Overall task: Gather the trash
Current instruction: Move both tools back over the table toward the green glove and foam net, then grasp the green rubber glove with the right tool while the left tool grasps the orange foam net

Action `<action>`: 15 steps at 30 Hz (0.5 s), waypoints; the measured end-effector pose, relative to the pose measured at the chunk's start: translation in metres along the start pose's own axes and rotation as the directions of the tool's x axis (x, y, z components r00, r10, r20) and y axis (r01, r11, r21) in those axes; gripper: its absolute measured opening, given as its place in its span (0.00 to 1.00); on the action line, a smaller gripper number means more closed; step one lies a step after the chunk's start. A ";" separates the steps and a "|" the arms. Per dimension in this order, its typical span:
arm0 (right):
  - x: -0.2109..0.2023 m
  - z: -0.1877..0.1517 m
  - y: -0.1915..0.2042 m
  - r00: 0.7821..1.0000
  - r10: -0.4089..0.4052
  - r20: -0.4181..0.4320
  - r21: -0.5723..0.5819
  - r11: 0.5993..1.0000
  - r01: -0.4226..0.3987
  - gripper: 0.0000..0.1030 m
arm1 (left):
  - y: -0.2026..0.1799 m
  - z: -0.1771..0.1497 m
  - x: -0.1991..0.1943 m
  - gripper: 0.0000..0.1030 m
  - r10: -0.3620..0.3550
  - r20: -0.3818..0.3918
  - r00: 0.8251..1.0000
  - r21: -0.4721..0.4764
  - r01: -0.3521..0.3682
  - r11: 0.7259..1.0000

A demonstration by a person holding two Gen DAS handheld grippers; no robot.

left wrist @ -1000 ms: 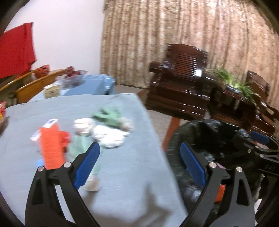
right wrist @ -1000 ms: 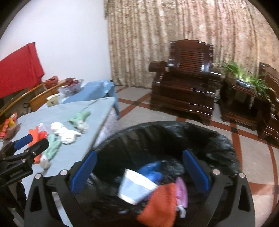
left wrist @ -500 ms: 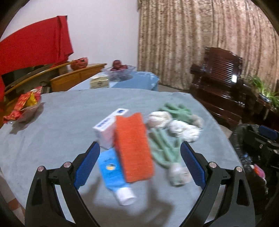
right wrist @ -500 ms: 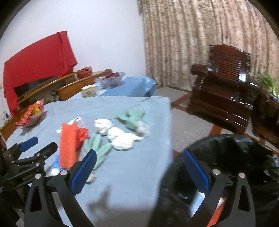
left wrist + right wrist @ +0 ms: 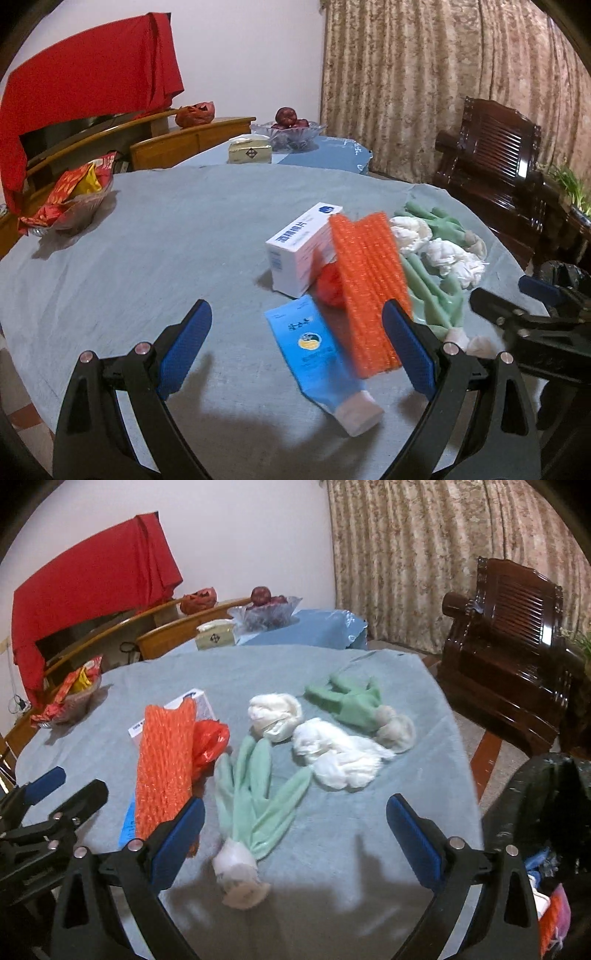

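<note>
Fingers of the left gripper stood wide apart and held nothing, low over the near part of the grey tabletop. Between them lay a blue tube with its white cap toward the camera. Just right of it an orange foam net leaned on a white box, with a red plastic bag tucked under it. Further right lay a pale green glove and crumpled white tissues. The right gripper showed at the right edge.

From the right wrist view, the right gripper's fingers were also spread open and empty above the near tabletop. A pale green glove lay between them, its white cuff nearest. A second green glove lay farther back, beside the white tissues. At the right edge, off the tabletop, stood a bin with a black bag, some trash inside it.
</note>
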State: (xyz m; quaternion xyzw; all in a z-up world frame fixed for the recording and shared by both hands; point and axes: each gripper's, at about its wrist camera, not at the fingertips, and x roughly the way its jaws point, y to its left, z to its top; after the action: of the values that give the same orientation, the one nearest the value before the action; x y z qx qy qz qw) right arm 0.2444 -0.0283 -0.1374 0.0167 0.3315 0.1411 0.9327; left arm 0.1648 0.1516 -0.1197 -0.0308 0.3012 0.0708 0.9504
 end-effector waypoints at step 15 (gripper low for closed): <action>0.037 -0.007 0.020 0.991 0.003 -0.131 -0.028 1.000 -0.007 0.64 | 0.015 0.000 0.010 0.88 0.006 -0.007 1.000 -0.020 -0.007 1.000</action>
State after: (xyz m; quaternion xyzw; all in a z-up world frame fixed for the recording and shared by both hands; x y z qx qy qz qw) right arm 0.2629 0.0004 -0.1632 -0.0053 0.3900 0.1488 0.9087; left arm 0.1705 0.1675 -0.1256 -0.0394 0.3041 0.0767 0.9487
